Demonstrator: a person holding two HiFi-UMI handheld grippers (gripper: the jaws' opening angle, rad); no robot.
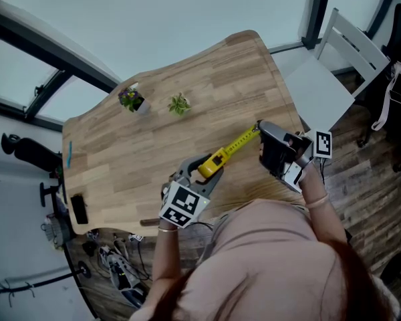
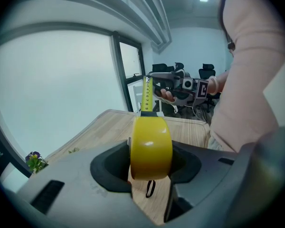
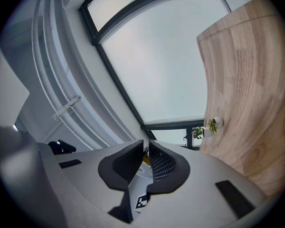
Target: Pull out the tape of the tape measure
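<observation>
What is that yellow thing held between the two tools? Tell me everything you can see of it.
It is a yellow tape measure with a rounded, glossy, plastic-looking case, clamped between the left gripper's jaws over the wooden table. Its yellow numbered tape is pulled out, its end pinched by the right gripper.

flower pot (image 1: 134,101), small plant (image 1: 179,103) on table (image 1: 120,172), chair (image 1: 344,52)

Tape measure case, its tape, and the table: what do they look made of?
Tape measure case: glossy yellow plastic, by its soft highlight. Tape: thin yellow printed strip, probably painted metal. Table: matte wood planks with visible grain, possibly laminate.
</observation>
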